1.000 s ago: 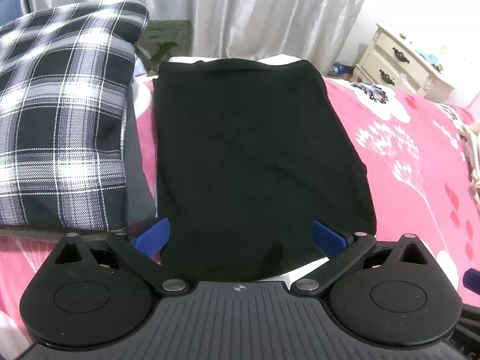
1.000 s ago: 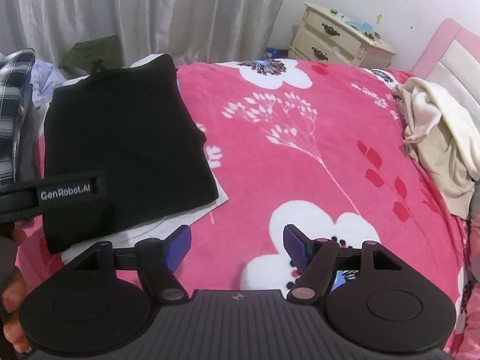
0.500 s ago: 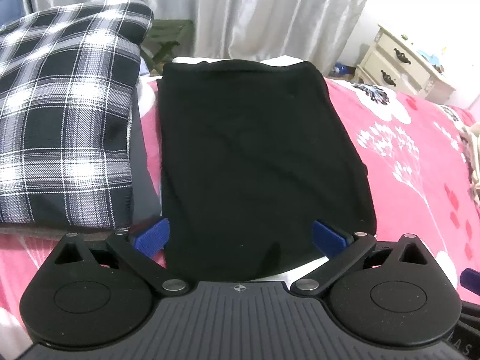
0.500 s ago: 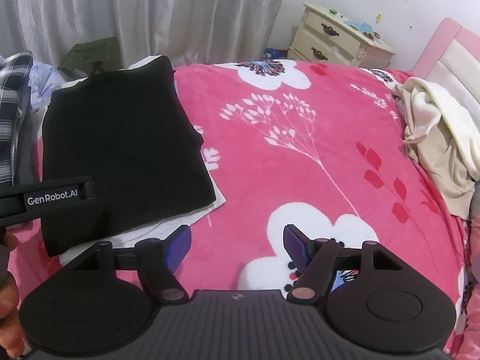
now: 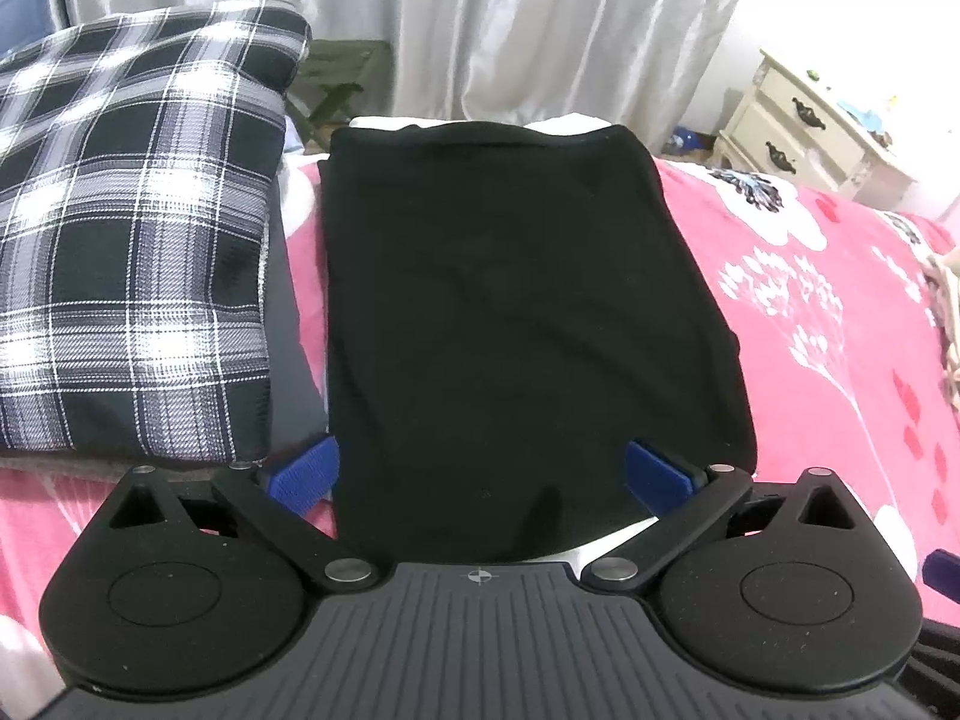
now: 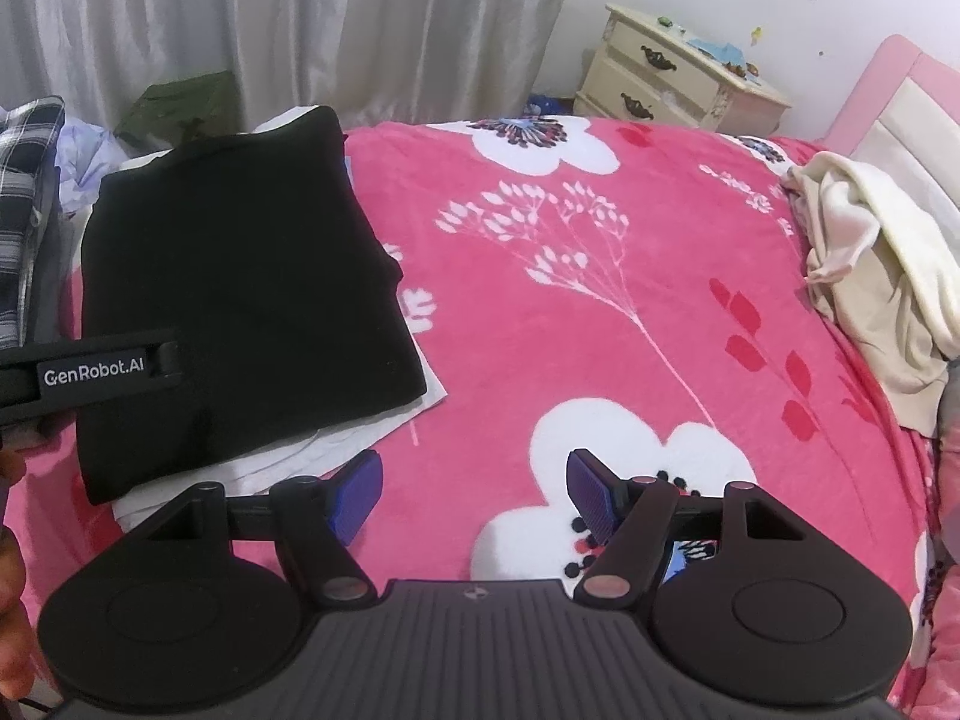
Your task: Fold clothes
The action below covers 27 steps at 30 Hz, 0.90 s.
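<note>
On the bed, a pink floral blanket (image 6: 600,312) covers the mattress, and the folded black garment (image 5: 516,324) lies flat on it as a tidy rectangle. White fabric (image 6: 336,438) shows under its near and far edges; whether that is a second garment or a sheet I cannot tell.

Left tongs (image 5: 480,471): jaws spread wide, nothing between the pads. Seen from the left wrist, the garment's near edge runs just ahead of and between the two blue pads (image 5: 306,471), spanning almost the whole gap. Whether either pad touches the cloth cannot be told; the near hem is partly hidden by the tool body.

Right tongs (image 6: 474,495): jaws likewise wide apart, gripping nothing. They hang over bare blanket, above a white flower print. From the right wrist, the black garment (image 6: 240,294) lies ahead and to the left of these tongs, apart from them; its near right corner is near the left pad but not between the pads. The left tool's black body, labelled "GenRobot.AI", crosses the garment's left side in this view.

Surroundings:
- plaid folded cloth (image 5: 132,228), stacked just left of the black garment
- cream garment (image 6: 876,288), crumpled at the far right by the pink headboard
- cream nightstand (image 6: 672,81) beyond the bed
- grey curtain (image 5: 510,18) behind
</note>
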Tool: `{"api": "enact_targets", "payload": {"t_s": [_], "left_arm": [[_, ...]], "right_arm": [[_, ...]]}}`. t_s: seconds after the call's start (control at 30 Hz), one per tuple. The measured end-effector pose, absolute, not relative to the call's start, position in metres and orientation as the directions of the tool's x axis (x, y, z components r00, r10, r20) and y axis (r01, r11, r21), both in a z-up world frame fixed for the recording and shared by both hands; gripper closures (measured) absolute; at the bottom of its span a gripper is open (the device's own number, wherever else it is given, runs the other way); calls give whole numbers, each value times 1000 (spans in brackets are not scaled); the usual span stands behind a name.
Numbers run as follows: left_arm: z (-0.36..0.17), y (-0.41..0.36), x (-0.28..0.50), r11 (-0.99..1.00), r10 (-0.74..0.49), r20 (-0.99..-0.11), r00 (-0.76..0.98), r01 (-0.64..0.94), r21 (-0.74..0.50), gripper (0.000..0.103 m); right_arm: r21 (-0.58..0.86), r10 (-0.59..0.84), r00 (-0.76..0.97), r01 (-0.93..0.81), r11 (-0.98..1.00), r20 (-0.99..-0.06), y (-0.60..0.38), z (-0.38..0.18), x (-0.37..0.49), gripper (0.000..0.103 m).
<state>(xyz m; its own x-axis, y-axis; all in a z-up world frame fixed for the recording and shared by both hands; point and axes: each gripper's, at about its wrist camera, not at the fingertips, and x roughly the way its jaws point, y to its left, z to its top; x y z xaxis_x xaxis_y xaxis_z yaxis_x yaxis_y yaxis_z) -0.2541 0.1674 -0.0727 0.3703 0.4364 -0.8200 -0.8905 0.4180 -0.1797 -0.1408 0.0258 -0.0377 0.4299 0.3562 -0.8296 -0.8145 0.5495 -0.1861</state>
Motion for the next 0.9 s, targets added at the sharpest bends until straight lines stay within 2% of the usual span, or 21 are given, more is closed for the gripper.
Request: {"api": "enact_targets", "payload": {"t_s": [0.9], "left_arm": [[-73, 168, -254, 413, 438, -823, 361, -894, -173, 1]], "right_arm": [[-180, 369, 424, -821, 542, -827, 26, -32, -142, 33]]}}
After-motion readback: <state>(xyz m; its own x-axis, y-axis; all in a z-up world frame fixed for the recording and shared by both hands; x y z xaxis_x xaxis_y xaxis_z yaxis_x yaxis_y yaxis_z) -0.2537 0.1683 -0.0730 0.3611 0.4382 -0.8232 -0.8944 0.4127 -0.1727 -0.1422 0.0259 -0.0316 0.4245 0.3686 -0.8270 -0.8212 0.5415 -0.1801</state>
